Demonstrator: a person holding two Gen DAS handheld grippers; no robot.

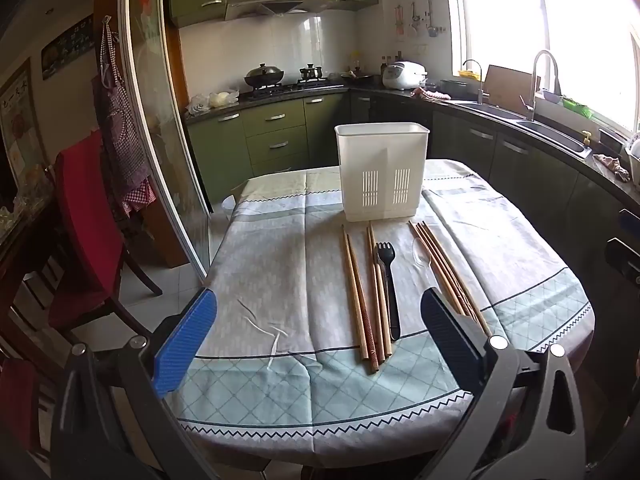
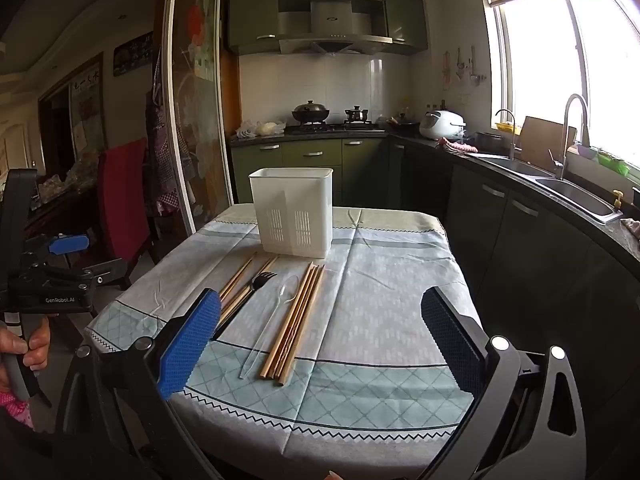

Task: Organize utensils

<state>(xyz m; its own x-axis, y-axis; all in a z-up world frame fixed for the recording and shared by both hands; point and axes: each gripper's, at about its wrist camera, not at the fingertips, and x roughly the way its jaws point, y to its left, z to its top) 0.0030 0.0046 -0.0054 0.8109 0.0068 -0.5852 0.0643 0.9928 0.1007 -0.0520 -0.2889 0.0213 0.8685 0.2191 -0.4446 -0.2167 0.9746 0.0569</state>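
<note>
A white slotted utensil holder (image 1: 382, 172) (image 2: 294, 216) stands upright on the far half of the table. In front of it lie several wooden chopsticks (image 1: 360, 300) (image 2: 296, 320), a black plastic fork (image 1: 388, 280) (image 2: 250, 292) and a clear plastic spoon (image 1: 422, 256) (image 2: 272, 316), all pointing toward the holder. My left gripper (image 1: 316, 344) is open and empty above the table's near edge, left of the utensils. My right gripper (image 2: 320, 340) is open and empty above the near edge, with the utensils between and left of its fingers. The left gripper's body (image 2: 52, 280) shows at the left of the right wrist view.
The table carries a pale blue and grey patterned cloth (image 1: 280, 280) (image 2: 380, 300). A red-covered chair (image 1: 88, 232) stands to the left by a glass sliding door (image 1: 160, 140). Kitchen counters, a stove and a sink (image 1: 540, 128) run behind and to the right.
</note>
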